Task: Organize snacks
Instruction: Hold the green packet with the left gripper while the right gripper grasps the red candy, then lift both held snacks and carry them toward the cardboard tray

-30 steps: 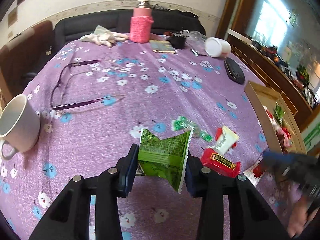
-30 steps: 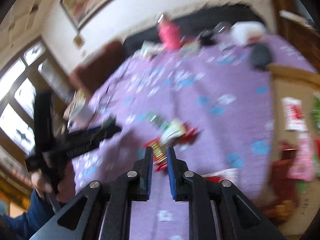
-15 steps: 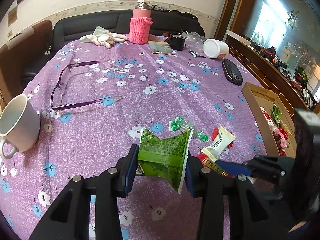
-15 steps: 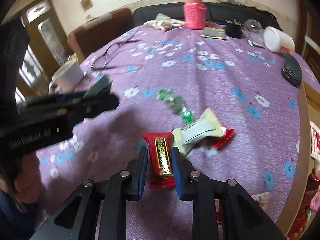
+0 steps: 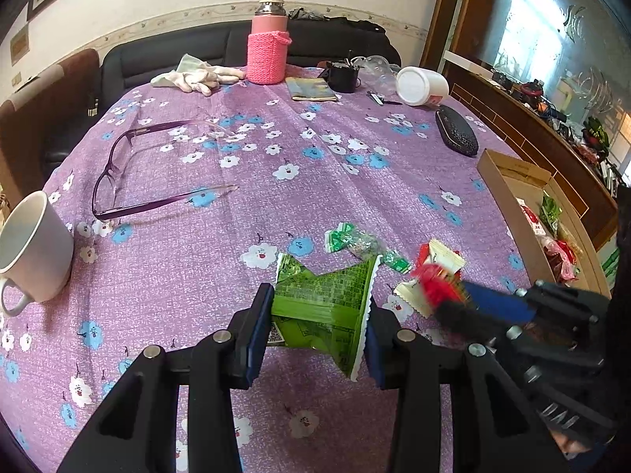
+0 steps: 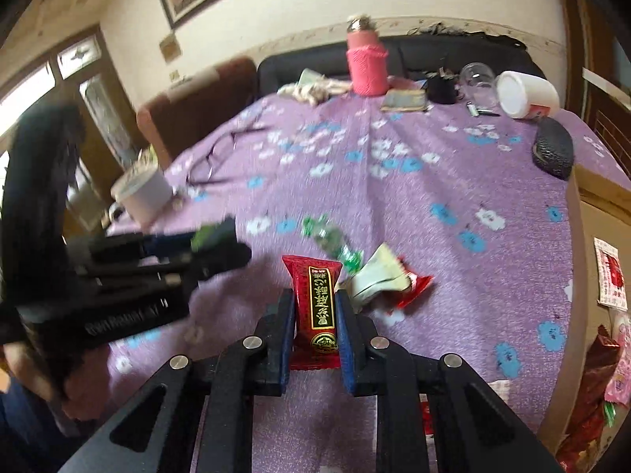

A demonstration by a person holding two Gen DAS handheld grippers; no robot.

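Your left gripper [image 5: 319,323] pinches a green packet [image 5: 325,307] between its two pads, and the packet is crumpled and up off the purple cloth [image 5: 276,149]. Your right gripper [image 6: 315,315] has a red packet [image 6: 315,307] standing between its pads; its jaws are closing on it and the pads press its sides. Just past the red packet lie a white packet [image 6: 374,276] on another red wrapper [image 6: 414,287], and a small green candy [image 6: 331,240]. The box [image 5: 508,201] with more snacks in it sits at the right edge of the table. Far off on the cloth are glasses [image 5: 118,165], a white mug [image 5: 31,244] and a pink bottle [image 5: 267,49]
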